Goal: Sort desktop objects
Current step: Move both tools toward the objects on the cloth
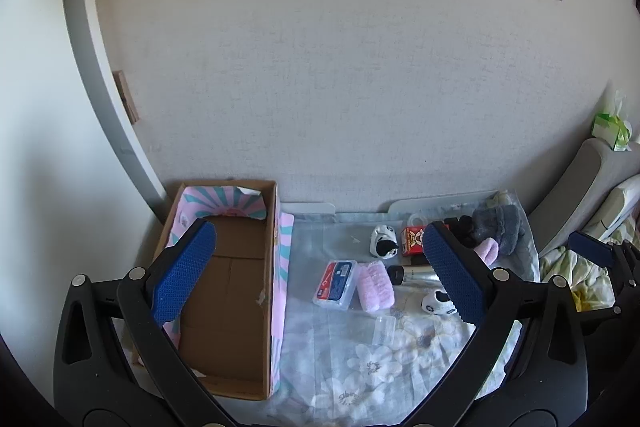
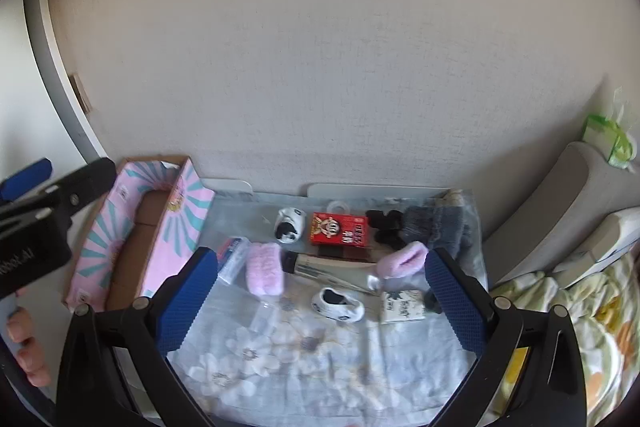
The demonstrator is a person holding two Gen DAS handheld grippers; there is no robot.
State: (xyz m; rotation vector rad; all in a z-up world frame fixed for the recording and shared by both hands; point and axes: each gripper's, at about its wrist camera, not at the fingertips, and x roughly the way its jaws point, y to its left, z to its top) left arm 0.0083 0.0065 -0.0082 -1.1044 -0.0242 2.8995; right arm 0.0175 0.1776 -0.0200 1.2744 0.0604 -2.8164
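An open cardboard box (image 1: pixel 228 291) with a pink patterned outside stands at the table's left; it also shows in the right wrist view (image 2: pixel 132 235). On the floral cloth lie a clear case with a red and blue label (image 1: pixel 335 283), a pink fluffy roll (image 1: pixel 374 286) (image 2: pixel 264 271), a red box (image 1: pixel 412 241) (image 2: pixel 339 229), two black-and-white toy cars (image 1: pixel 385 241) (image 2: pixel 338 303), a silver tube (image 2: pixel 332 269) and a grey plush heap (image 2: pixel 436 227). My left gripper (image 1: pixel 316 273) is open and empty above the box edge. My right gripper (image 2: pixel 320 303) is open and empty above the cloth.
A small notebook (image 2: pixel 402 306) lies by the right finger. A clear plastic piece (image 1: pixel 383 330) lies on the cloth. A grey cushion (image 2: pixel 548 211) and a green tissue pack (image 2: pixel 606 139) are at the right. The wall rises behind the table.
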